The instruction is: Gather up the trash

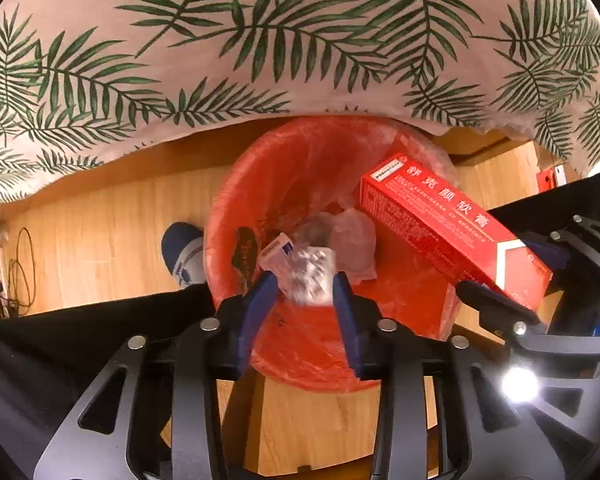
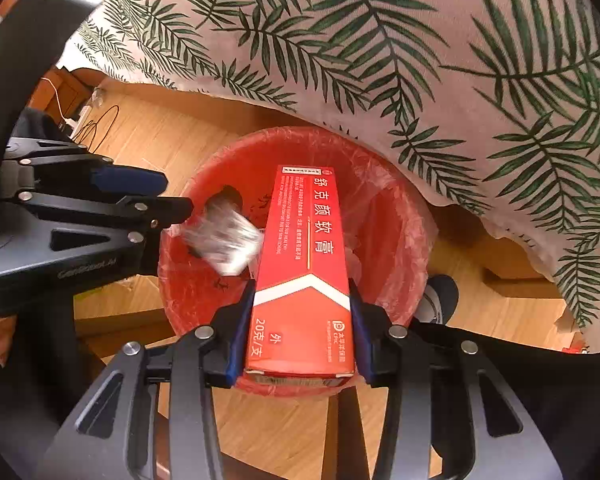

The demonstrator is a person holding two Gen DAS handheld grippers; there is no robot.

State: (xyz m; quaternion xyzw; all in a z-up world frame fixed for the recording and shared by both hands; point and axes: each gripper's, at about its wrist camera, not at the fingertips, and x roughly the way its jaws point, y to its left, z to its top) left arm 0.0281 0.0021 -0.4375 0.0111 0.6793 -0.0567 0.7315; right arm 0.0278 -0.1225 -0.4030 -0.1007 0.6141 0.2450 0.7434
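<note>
A red bin (image 1: 284, 168) lined with clear plastic stands on the wood floor, also in the right wrist view (image 2: 384, 216). My left gripper (image 1: 305, 280) is above the bin, and a blurred silver blister pack (image 1: 310, 276) sits between its blue fingers; whether they still touch it is unclear. The pack shows in the right wrist view (image 2: 224, 240) beside the left gripper (image 2: 172, 210). My right gripper (image 2: 302, 292) is shut on a red ointment box (image 2: 304, 264), held over the bin. The box shows in the left wrist view (image 1: 452, 228) with the right gripper (image 1: 500, 284).
A leaf-print tablecloth (image 1: 260, 40) hangs over the bin's far side. Crumpled plastic trash (image 1: 352, 240) lies inside the bin. A foot in a blue and white sock (image 1: 184, 252) stands left of the bin. Cables (image 1: 16, 272) lie on the floor at far left.
</note>
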